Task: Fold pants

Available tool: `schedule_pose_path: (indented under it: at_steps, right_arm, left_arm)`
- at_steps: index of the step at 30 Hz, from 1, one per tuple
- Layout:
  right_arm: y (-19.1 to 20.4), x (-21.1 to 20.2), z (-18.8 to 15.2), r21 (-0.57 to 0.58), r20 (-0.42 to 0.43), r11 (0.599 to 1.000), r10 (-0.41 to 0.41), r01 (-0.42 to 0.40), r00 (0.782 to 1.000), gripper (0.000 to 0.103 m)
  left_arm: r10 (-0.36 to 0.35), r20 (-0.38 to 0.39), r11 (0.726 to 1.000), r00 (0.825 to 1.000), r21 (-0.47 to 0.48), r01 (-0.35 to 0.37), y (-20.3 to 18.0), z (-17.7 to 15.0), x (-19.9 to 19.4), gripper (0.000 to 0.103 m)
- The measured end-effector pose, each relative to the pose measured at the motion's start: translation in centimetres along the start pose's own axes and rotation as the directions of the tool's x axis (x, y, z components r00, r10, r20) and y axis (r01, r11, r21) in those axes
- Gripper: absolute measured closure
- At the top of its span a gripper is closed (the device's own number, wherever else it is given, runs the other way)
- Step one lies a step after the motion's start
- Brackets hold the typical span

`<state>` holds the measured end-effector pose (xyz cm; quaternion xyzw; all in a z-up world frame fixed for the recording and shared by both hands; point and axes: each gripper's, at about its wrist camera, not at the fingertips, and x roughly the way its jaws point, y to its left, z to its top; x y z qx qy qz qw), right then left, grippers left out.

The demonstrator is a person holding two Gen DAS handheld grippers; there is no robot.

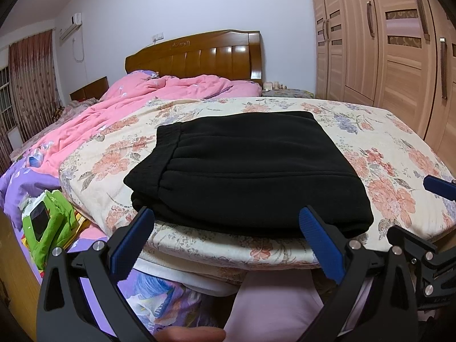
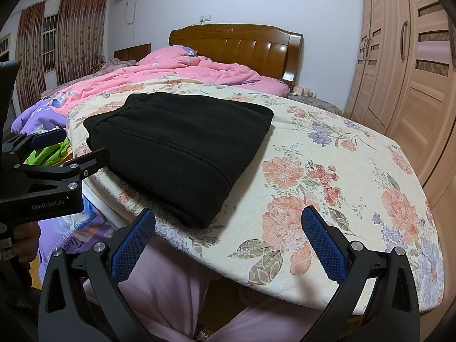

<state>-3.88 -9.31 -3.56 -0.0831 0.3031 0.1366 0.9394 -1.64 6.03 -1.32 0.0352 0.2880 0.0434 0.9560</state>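
Note:
The black pants (image 1: 245, 168) lie folded into a compact stack on the floral pad (image 1: 384, 148), waistband at the left. They also show in the right wrist view (image 2: 176, 145) on the pad (image 2: 327, 171). My left gripper (image 1: 225, 239) is open and empty, just before the stack's near edge, apart from it. My right gripper (image 2: 228, 242) is open and empty, to the right of the stack's near corner, over the pad's front edge. The left gripper shows from the side in the right wrist view (image 2: 82, 151). A blue fingertip (image 1: 439, 188) of the right gripper shows at the left view's right edge.
A rumpled pink quilt (image 1: 136, 105) lies behind the pad, before a wooden headboard (image 1: 199, 57). A wardrobe (image 1: 393, 42) stands at the right. A green pouch with a phone (image 1: 48, 225) lies at the left on a purple sheet (image 1: 17, 188). The person's pink-clad legs (image 2: 171, 299) are below.

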Motion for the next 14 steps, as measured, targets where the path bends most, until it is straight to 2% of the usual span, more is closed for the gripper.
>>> schedule_pose_path:
  at_steps: [14]
  right_arm:
    - [-0.4,0.3,-0.1,-0.004,-0.005,1.000,0.010,-0.010,1.000,0.004]
  left_arm:
    - [-0.017,-0.032,0.999,0.999,-0.043,0.016,1.1,0.0,0.6,0.001]
